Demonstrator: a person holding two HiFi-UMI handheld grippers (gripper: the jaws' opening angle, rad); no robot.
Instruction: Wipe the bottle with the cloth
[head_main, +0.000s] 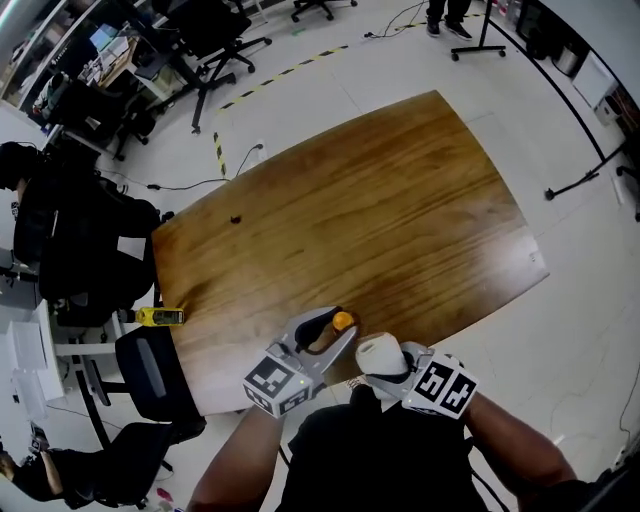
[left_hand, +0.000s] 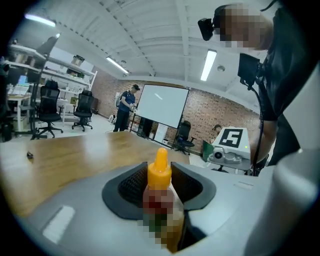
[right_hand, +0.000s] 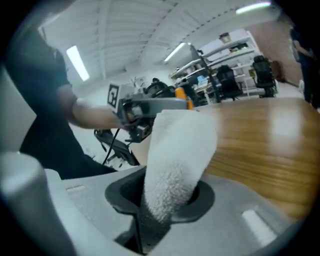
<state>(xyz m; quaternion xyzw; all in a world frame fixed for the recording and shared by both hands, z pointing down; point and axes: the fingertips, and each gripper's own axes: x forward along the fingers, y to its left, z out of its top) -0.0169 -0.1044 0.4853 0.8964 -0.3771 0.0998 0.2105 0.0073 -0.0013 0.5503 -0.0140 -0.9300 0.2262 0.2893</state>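
Left claw: part-way closed, pads clamped on the small bottle with orange nozzle cap, lower centre of the head view, over the worktop's near edge. Right claw: clamped on the rolled white terry cloth, just beside the bottle. Glossy brown wooden worktop; black office chairs upper left on pale floor.

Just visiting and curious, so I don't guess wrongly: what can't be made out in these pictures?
Label of the bottle: blurred in left gripper view, too small in head view.
Lower end of the cloth: right gripper view, sunk between the jaws.
A dark speck on the table: head view, too small.
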